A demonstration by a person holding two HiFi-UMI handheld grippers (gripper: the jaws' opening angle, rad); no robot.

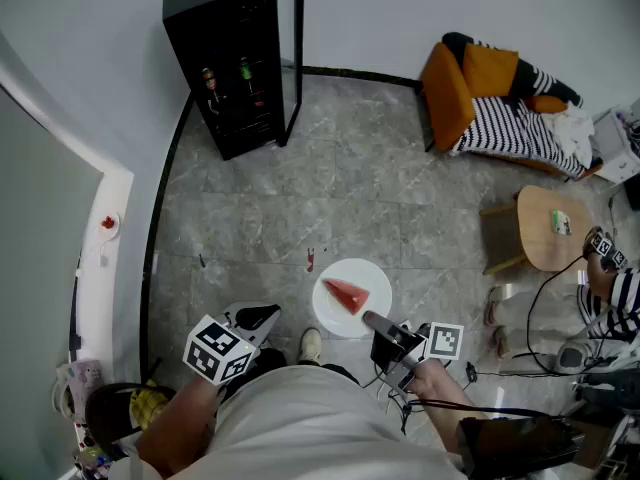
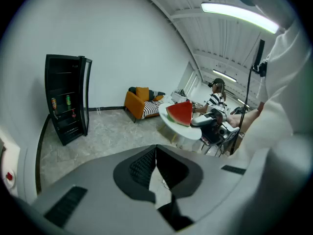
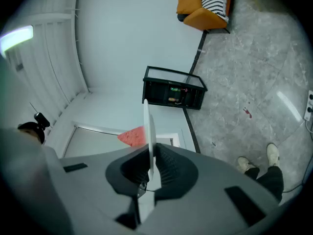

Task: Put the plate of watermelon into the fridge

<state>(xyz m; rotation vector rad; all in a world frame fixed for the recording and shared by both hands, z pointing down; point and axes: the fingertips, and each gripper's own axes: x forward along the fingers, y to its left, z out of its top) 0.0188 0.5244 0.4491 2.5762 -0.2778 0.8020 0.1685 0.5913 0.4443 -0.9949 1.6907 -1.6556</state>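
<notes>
A: White round plate (image 1: pixel 372 273), red watermelon wedge (image 1: pixel 347 294) on it: where is it?
B: Held level above the grey stone floor (image 1: pixel 400 198), rim pinched between the right gripper (image 1: pixel 374 321)'s jaws. Left gripper (image 1: pixel 262 317): jaws pressed together, nothing in them.
A: Progress?
B: Pickup done, by my judgement. Tall black fridge (image 1: pixel 232 63) stands well apart and open; crossing over and shelving the plate remain.

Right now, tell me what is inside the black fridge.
The fridge stands open. On a middle shelf stand an orange drink and a green drink; below them sits a small red item. The shelves' dark back parts cannot be made out.
</notes>
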